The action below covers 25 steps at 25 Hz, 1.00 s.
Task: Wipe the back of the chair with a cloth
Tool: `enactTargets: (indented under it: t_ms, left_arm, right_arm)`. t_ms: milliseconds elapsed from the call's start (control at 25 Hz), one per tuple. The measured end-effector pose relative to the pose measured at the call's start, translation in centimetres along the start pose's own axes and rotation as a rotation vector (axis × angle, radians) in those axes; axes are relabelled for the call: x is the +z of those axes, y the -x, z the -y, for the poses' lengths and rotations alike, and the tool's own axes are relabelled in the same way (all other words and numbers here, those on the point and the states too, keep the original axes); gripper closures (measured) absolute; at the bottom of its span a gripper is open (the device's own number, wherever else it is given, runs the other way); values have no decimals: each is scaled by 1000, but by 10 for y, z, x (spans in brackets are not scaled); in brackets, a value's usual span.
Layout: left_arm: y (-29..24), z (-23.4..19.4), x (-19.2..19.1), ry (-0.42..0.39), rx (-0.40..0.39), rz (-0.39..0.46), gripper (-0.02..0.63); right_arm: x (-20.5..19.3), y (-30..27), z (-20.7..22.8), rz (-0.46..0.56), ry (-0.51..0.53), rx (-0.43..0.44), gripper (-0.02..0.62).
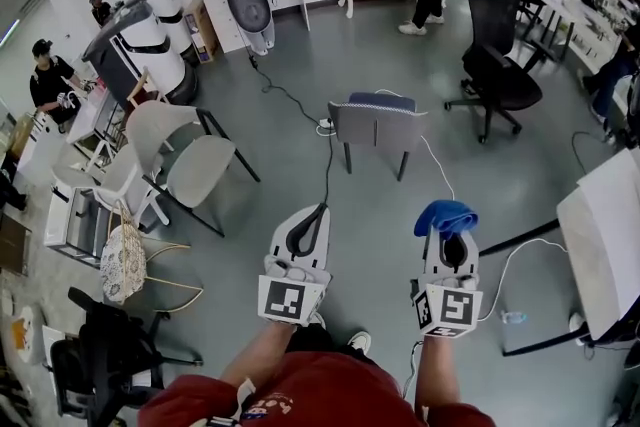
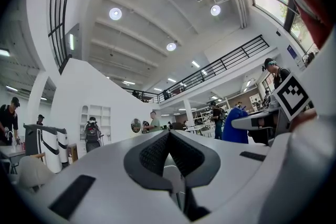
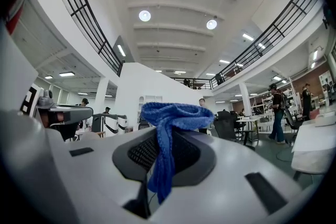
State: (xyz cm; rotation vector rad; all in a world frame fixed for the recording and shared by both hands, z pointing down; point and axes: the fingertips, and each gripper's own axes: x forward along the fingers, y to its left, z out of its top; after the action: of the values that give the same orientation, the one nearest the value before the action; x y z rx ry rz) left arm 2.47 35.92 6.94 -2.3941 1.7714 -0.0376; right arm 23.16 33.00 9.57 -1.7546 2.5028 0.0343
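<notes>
Nearest the person, the white right gripper (image 3: 169,140) has its fingers pressed together on a blue knitted cloth (image 3: 173,113). It is pinched near its middle, so a bunched fold stands above the fingertips and a loose tail hangs down between the pads. Held that way, I judge, the fabric leads and would meet the chair before the plastic does. In the head view the cloth (image 1: 446,216) caps that gripper's tip (image 1: 447,233).

Beside it, the white left gripper (image 2: 169,139) has its fingers closed on each other with nothing between them. It appears idle, perhaps kept free to steady something.

Farther off on the grey floor (image 1: 300,145) stands the grey padded chair with dark legs and a blue top edge (image 1: 377,125). Its broad panel, seemingly the back, is turned towards the person, well apart from both grippers. The cloth has not yet reached it, so wiping looks yet to begin, and the cloth must first be carried forward to that panel
</notes>
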Motion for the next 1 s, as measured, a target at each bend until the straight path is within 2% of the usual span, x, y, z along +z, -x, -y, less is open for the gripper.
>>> enactTargets:
  t_ms: [200, 440, 1000]
  left_arm:
    - [-9, 2, -13, 16, -10, -25, 592]
    - [-42, -20, -26, 40, -19, -12, 592]
    - [-136, -167, -45, 66, -16, 19, 592]
  right_arm:
    - [-10, -7, 4, -11, -9, -6, 535]
    - [-13, -45, 3, -10, 8, -14, 535]
    - [-9, -208, -53, 2, 39, -28, 535]
